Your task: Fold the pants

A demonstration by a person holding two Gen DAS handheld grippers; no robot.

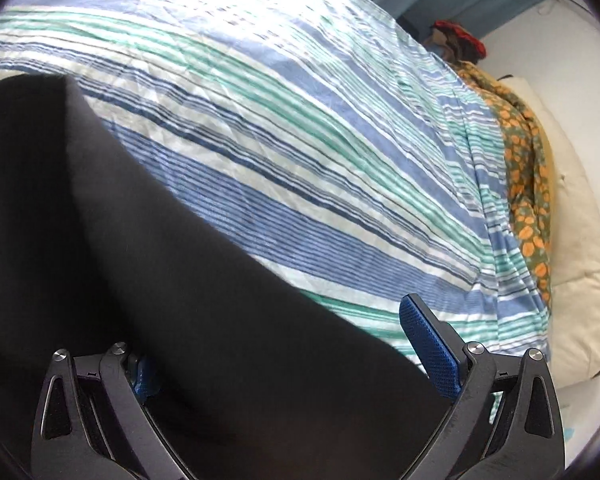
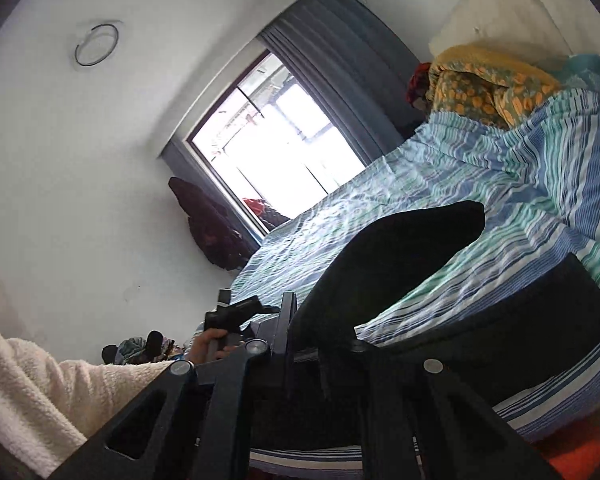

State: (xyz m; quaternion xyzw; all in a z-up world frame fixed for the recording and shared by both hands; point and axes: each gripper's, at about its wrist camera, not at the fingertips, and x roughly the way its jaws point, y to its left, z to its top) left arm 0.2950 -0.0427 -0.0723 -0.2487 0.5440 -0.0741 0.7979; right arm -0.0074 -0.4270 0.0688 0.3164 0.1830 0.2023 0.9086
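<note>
The black pants (image 1: 140, 240) lie across the striped bed cover (image 1: 300, 120) and fill the lower left of the left wrist view. My left gripper (image 1: 276, 332) stands wide open over them. Black cloth lies between its blue pads (image 1: 428, 344), and the left pad is half hidden by it. In the right wrist view my right gripper (image 2: 304, 320) is shut on an edge of the pants (image 2: 400, 248), which rises from the fingers in a lifted flap. Another part of the pants (image 2: 540, 320) rests flat on the bed.
A hand (image 2: 208, 344) in a cream fleece sleeve (image 2: 40, 392) holds the other gripper at the bed's edge. A floral orange cloth (image 1: 528, 184) and a cream cushion (image 1: 580, 240) lie along the bed's far side. A window (image 2: 276, 148) and hanging dark clothes (image 2: 212, 228) are beyond.
</note>
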